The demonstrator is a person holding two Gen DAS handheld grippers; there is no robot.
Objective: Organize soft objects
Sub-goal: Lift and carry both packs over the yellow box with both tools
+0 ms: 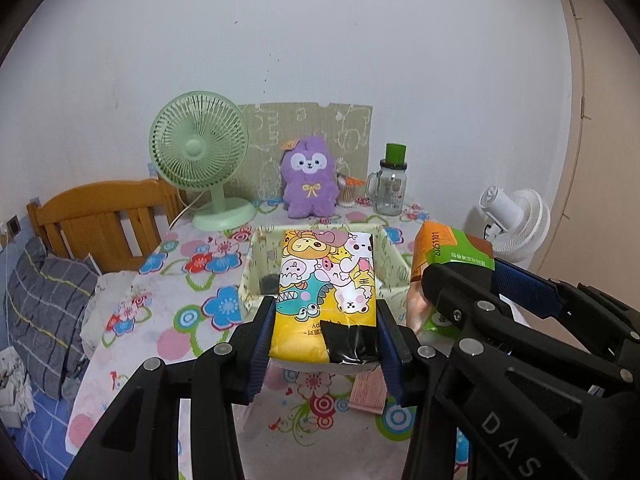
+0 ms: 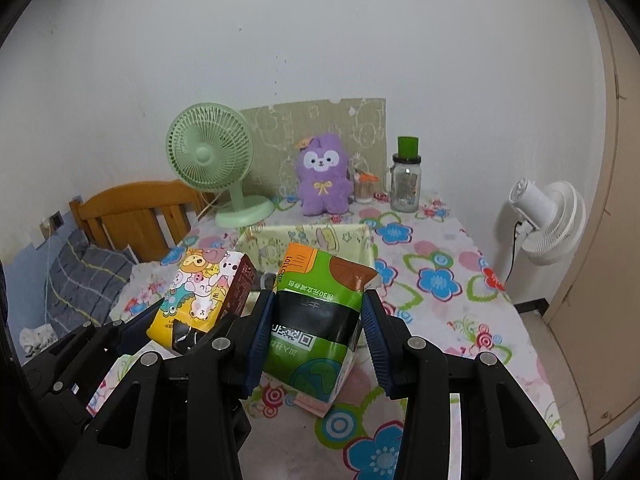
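A yellow cartoon-print tissue pack with black tape at its near end is clamped between the blue pads of my left gripper, which is shut on it and holds it above the floral table. My right gripper is shut on a green and orange tissue pack, also lifted off the table. Each view shows the other gripper beside it: the right gripper with the green pack, and the left gripper with the yellow pack. Just behind both packs stands an open pale patterned box.
At the back stand a purple plush, a green desk fan, a glass jar with a green lid and a cotton-swab pot. A white fan is off the right edge, a wooden headboard on the left. A pink slip lies under the pack.
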